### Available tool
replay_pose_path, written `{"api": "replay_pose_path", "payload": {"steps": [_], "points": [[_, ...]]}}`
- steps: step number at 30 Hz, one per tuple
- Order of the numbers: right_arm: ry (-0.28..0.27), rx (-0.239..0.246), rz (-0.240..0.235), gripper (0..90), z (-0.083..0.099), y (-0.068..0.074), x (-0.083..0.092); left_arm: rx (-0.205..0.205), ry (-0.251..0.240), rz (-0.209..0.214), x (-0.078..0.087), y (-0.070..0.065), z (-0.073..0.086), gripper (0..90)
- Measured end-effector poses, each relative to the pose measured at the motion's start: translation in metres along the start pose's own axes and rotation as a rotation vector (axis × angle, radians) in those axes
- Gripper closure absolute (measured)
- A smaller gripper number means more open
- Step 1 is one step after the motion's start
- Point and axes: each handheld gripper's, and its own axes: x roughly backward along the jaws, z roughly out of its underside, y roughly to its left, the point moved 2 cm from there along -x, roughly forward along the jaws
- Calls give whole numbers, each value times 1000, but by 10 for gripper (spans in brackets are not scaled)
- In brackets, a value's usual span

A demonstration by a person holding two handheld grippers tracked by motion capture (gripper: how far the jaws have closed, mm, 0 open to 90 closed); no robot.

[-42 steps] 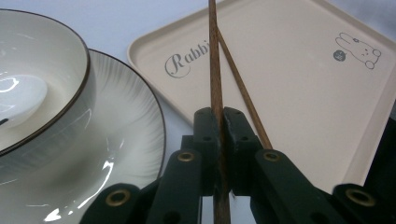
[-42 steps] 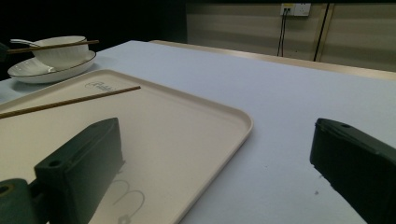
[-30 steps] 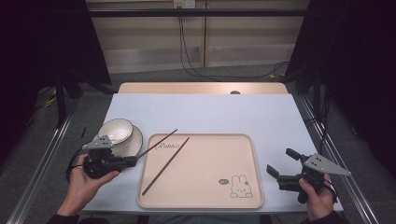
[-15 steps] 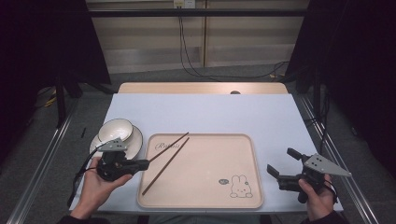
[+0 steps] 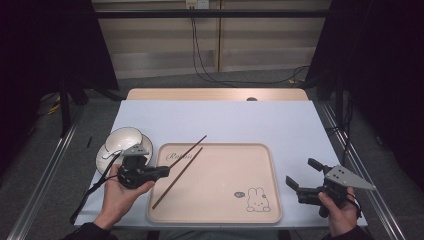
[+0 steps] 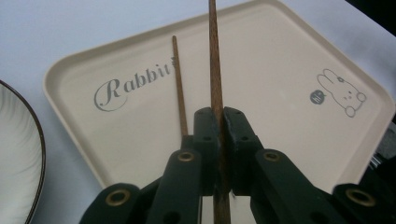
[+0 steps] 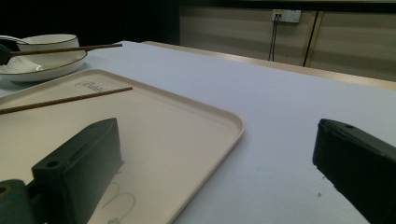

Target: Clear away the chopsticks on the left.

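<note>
Two brown chopsticks are figuring here. The held chopstick (image 6: 214, 79) is sitting clamped between the jaws of the left gripper (image 5: 162, 172), which is lying at the lower left of the high frame, over the left edge of the beige tray (image 5: 225, 215). In the left gripper view the stick is running straight up the middle of the frame from the pinched jaws. The loose chopstick (image 5: 177, 177) is lying on the tray, slanting from lower left to upper right, just beside the held one. Compared with a second ago, the left gripper is now lower and nearer the person, and one stick is riding with it rather than lying beside its twin; judged from this, a pick-up is under way, its aim unstated. Whether the held stick is fully clear of the tray is hard to tell. The white bowl (image 5: 124, 138) is resting on its saucer (image 5: 102, 160) left of the tray. The right gripper (image 5: 302, 176), jaws spread and empty, is waiting at the lower right, beside the tray's right edge.
</note>
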Motion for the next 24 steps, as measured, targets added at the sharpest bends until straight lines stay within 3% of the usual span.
{"api": "replay_pose_path", "payload": {"steps": [2,6,13,16,24], "points": [[-1,3,-1,11,0,0,0,16,4,-26,-6,-1,3,846],[1,2,-4,11,0,0,0,35,12,-33,-15,-7,8,846],[0,5,-2,11,0,0,0,31,59,-22,-28,-16,19,845],[3,5,-5,11,0,1,0,12,111,-42,-37,-18,26,846],[3,8,-5,11,0,1,-1,35,139,-70,-47,-16,27,845]]}}
